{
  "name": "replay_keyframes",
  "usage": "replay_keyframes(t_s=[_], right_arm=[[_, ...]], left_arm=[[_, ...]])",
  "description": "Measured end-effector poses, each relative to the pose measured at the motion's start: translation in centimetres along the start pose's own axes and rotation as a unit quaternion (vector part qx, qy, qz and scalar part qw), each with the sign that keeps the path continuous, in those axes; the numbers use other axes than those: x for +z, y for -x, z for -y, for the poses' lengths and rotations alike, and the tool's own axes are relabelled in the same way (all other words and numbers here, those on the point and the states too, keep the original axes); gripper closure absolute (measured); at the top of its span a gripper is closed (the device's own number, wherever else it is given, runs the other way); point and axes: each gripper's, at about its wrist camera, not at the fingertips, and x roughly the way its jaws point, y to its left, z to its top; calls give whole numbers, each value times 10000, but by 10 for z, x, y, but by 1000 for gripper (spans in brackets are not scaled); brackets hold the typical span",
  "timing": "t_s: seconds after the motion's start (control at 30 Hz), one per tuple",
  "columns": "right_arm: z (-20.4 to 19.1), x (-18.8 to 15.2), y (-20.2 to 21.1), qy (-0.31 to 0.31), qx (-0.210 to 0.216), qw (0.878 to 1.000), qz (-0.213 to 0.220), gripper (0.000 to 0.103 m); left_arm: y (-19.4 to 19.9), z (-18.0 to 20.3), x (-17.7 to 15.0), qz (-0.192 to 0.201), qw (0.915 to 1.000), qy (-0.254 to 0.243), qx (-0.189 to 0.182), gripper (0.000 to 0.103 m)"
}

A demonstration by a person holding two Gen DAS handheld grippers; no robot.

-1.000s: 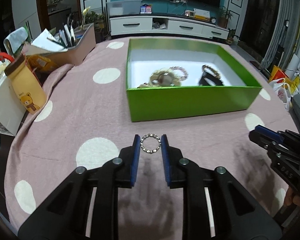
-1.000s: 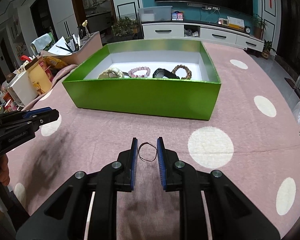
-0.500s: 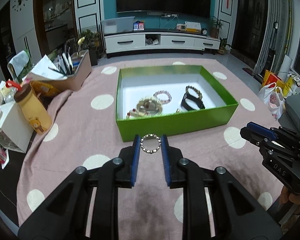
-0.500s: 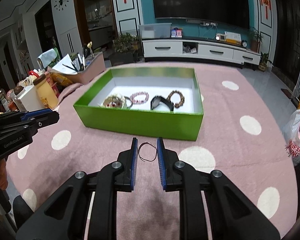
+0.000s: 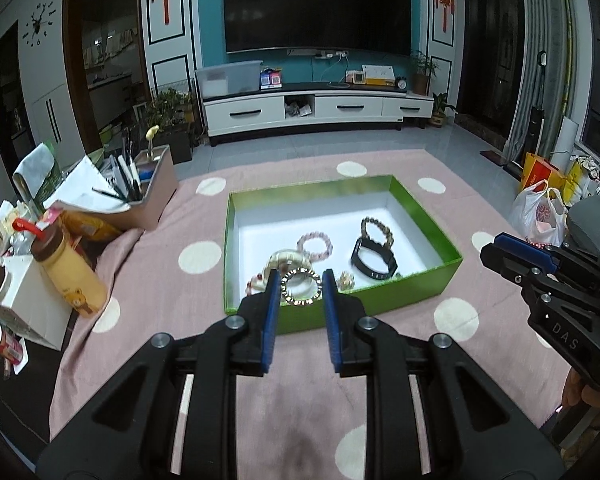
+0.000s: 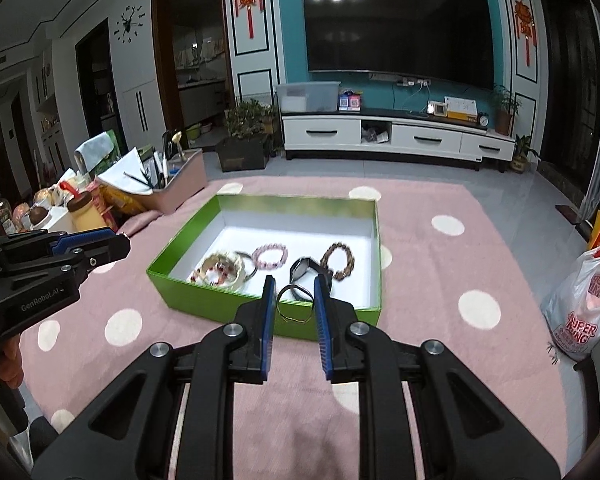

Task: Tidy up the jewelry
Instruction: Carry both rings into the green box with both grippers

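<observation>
jewelry is split between the two grippers and the green box [image 5: 412, 288]: a silver beaded ring bracelet [image 5: 301, 287] is pinched between the blue-padded jaws of the left gripper [image 5: 301, 292], held in the air just in front of the box's near wall, and a thin dark wire bangle [image 6: 295, 304] is pinched the same way in the right gripper [image 6: 295, 300], likewise raised above the near wall. beyond the left jaws, inside the white-lined box, lie a pink bead bracelet [image 5: 315, 243], a brown bead bracelet [image 5: 377, 229], a black watch band [image 5: 374, 260] and a pale bangle with red beads [image 6: 220, 268], the last nearest the left jaws' far-left side. the box sits on a pink, white-dotted tabletop [image 6: 440, 264]. to the left of the jaws stands a yellow bear-print bottle [image 5: 70, 274] with other clutter around it.
</observation>
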Motion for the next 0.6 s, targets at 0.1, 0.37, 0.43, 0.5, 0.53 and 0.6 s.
replay_keyframes(t_s=[0.1, 0.37, 0.43, 0.5, 0.53, 0.6], right_arm=[[2, 8, 0, 0, -26, 10000, 81, 84], [6, 27, -5, 60, -66, 9996, 258, 84], [8, 31, -7, 47, -60, 9996, 276, 84], [9, 32, -11, 35, -60, 9996, 280, 84], [10, 32, -13, 27, -57, 9996, 274, 84], [12, 33, -17, 16, -64, 9997, 255, 84]], left_arm=[[-2, 2, 9, 60, 10000, -20, -3, 82], [-12, 9, 28, 144, 9999, -91, -20, 82], [-15, 11, 32, 154, 9998, -128, -22, 82], [-19, 13, 35, 159, 9997, -157, -37, 82], [-22, 14, 37, 157, 9997, -170, -43, 82], [-26, 12, 39, 140, 9998, -159, -54, 82]])
